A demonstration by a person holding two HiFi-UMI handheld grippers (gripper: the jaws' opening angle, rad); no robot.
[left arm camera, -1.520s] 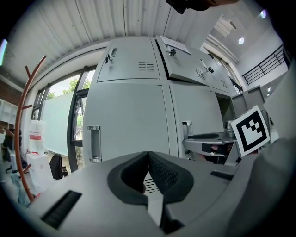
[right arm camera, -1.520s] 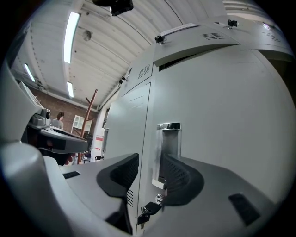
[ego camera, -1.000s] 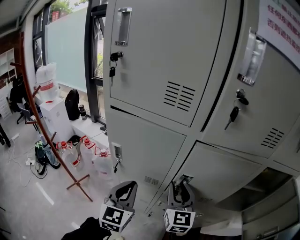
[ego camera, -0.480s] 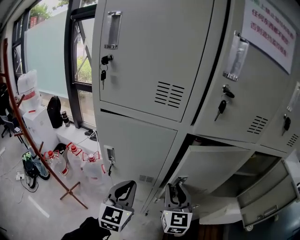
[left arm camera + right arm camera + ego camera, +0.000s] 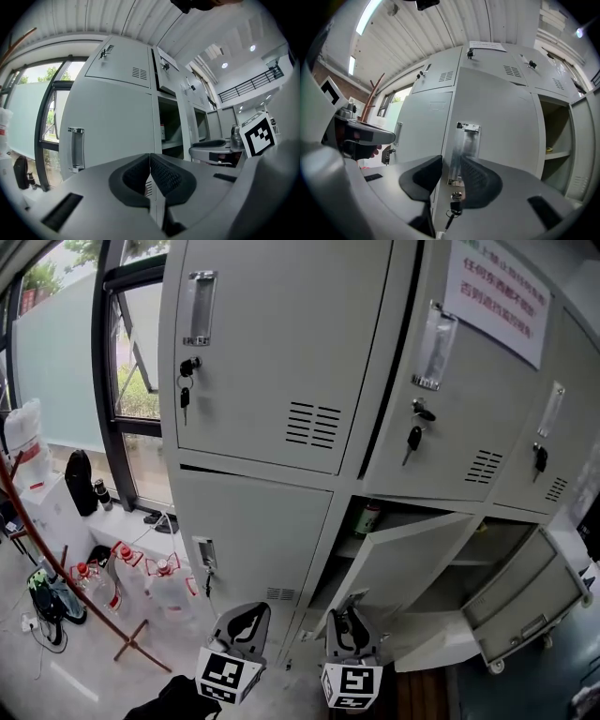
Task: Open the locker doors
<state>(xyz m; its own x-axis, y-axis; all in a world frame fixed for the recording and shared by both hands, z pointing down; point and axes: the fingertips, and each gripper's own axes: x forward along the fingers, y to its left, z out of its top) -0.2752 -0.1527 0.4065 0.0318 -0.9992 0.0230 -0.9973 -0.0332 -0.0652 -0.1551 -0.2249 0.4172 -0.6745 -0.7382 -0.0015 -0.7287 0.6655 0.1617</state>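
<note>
Grey lockers fill the head view. My right gripper (image 5: pixel 352 610) is at the free edge of the lower middle door (image 5: pixel 412 563), which stands ajar. In the right gripper view its jaws (image 5: pixel 451 168) stand wide around that door's metal handle (image 5: pixel 465 140), closed on it, with a key (image 5: pixel 454 206) hanging below. My left gripper (image 5: pixel 251 613) is held in front of the closed lower left door (image 5: pixel 258 531). Its pads (image 5: pixel 150 161) meet with nothing between them, and that door's handle (image 5: pixel 76 149) lies off to their left.
The lower right door (image 5: pixel 525 596) hangs wide open. The three upper doors (image 5: pixel 281 352) are closed, with keys in their locks. A bottle (image 5: pixel 367 518) stands inside the middle locker. Water jugs (image 5: pixel 164 587), a wooden coat stand (image 5: pixel 56 549) and bags lie on the floor at left, below the window.
The lower middle door has swung further open with my right gripper at its handle. The head view has turned right, and the open lower right locker now shows in full.
</note>
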